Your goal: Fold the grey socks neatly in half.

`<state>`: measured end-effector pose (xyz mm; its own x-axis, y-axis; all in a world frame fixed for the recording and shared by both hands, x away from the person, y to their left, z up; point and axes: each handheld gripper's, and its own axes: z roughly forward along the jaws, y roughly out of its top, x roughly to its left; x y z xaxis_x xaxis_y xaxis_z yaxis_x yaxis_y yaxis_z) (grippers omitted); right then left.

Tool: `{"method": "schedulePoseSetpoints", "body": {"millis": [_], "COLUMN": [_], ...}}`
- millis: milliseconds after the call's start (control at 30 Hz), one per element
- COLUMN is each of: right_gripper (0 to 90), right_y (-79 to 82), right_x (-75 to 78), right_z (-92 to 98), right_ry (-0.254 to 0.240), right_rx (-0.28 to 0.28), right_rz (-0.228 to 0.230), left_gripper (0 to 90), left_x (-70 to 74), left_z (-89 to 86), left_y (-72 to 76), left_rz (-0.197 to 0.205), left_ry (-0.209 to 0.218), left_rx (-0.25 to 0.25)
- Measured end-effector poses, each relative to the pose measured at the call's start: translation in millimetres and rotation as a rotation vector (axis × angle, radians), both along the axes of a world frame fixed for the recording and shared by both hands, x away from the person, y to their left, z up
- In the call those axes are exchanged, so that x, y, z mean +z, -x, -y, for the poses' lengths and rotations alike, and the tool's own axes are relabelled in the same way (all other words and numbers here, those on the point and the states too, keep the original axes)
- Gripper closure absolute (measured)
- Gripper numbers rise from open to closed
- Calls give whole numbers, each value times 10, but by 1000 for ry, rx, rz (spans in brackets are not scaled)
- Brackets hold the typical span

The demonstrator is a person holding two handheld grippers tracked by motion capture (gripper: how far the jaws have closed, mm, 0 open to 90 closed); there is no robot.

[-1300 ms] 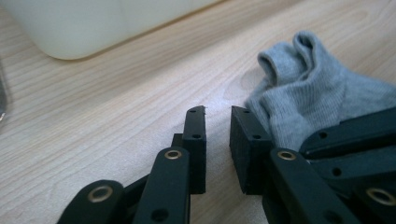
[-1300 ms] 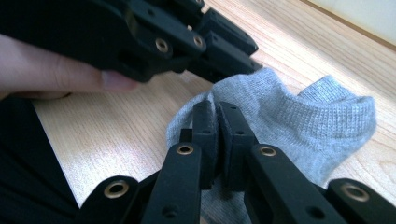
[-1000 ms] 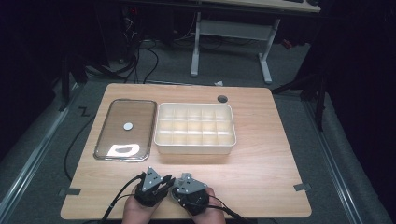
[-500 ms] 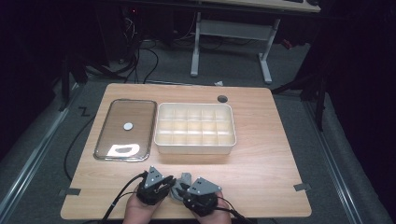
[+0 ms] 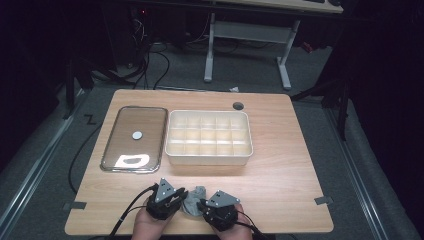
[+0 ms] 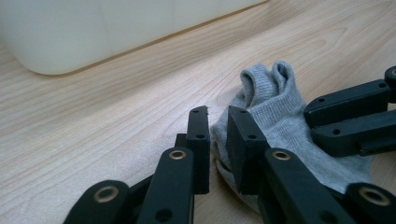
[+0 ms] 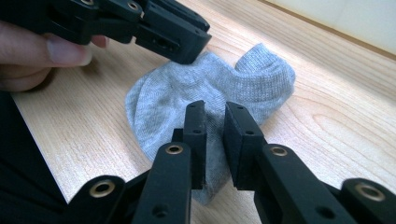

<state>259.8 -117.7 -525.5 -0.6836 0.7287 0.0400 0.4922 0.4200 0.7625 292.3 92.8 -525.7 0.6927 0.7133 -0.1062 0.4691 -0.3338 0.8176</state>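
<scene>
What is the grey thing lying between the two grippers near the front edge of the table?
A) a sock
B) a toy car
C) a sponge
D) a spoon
A: the grey thing is a soft knitted sock with a ribbed cuff, crumpled on the wooden table between the left gripper and the right gripper.

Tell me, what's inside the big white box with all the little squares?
The white box looks empty: its small compartments show only pale floors from the high view. The near wall hides part of the front row, so something small and flat there could be missed.
</scene>
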Motion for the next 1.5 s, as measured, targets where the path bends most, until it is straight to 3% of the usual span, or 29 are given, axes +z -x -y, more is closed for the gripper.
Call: {"method": "schedulePoseSetpoints", "body": {"millis": [100,200,400,467,500,567,767,933,1067,1133,1267,1333,1500], "right_gripper": [805,808,812,815,818,820,825,826,822,759,722,635,599], "right_y": [-6,-13,-15,-22,-34,-37,-89,-201,-292,-272,-207,-200,-235], "right_x": [-4,-18,-22,-24,-24,-26,-22,-13,3,54,134,131,33], "right_z": [-8,-5,11,21,30,30,9,-1,-5,-7,42,66,62], "right_ry": [4,-9,-16,-15,-20,-21,-4,16,21,31,-14,-38,-43], "right_rx": [-3,-7,-13,-17,-18,-19,-19,-33,-45,-41,-72,-100,-122], "right_rz": [-3,-4,-9,-5,-12,-12,-3,6,-7,-13,1,-21,-81], "left_gripper": [782,773,778,781,785,788,798,798,796,794,792,789,785], "left_x": [111,155,1,-25,-31,-32,-56,-58,-60,-63,-64,-64,-66], "left_z": [19,114,204,202,186,175,151,162,151,155,152,151,149], "left_y": [79,183,245,277,299,301,191,31,-6,3,-2,-2,2], "left_rz": [31,50,-1,8,33,42,74,59,53,59,56,56,56], "left_ry": [34,34,-30,-57,-84,-94,-117,-101,-93,-95,-91,-90,-88], "left_rx": [-17,-56,-87,-89,-93,-88,-73,-64,-69,-64,-65,-65,-65]}}
